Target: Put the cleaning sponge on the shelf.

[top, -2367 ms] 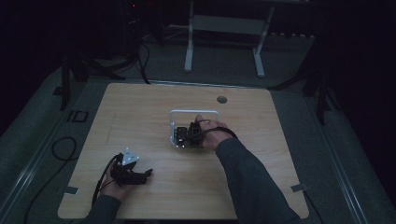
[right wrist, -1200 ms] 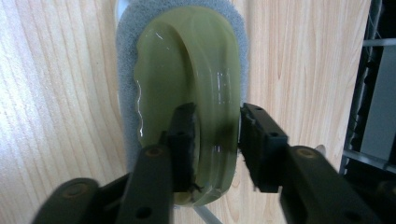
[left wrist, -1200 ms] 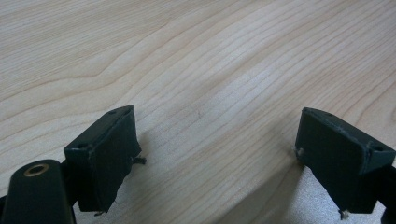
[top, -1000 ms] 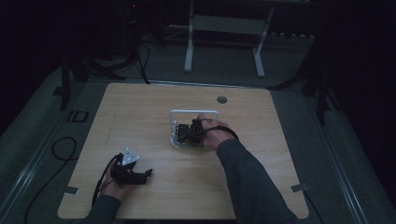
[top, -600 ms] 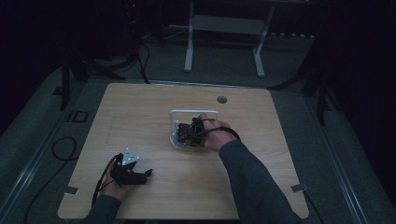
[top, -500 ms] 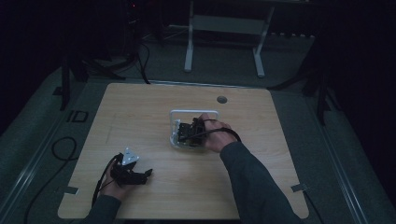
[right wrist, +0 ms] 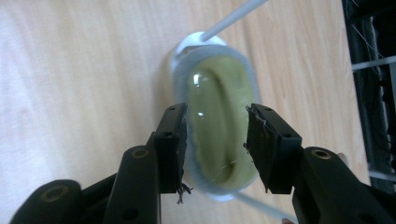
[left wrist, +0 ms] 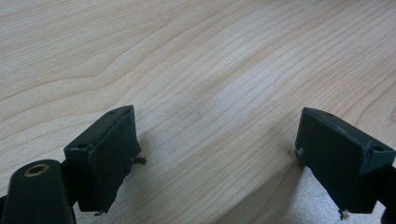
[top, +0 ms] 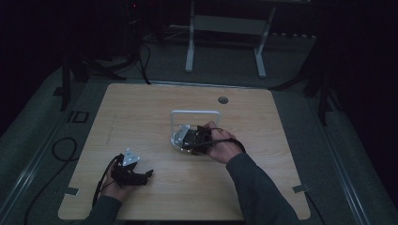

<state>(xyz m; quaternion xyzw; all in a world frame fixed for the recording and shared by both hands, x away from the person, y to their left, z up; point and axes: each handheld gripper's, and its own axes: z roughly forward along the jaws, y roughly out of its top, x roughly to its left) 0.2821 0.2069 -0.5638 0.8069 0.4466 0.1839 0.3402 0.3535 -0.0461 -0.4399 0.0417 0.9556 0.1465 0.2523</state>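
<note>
While the left hand-held gripper rests open on the bench, the right hand-held gripper squeezes a translucent cup oval, evidently for a firm hold.

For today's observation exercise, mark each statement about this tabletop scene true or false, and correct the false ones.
1. The left hand-held gripper is open over bare wood. True.
2. The right hand-held gripper sits by the table's front-left corner. False: it is near the middle, at the white wire stand.
3. The right jaws flank a greenish oval object. True.
4. The left jaws grip a cup. False: nothing lies between them.
</note>
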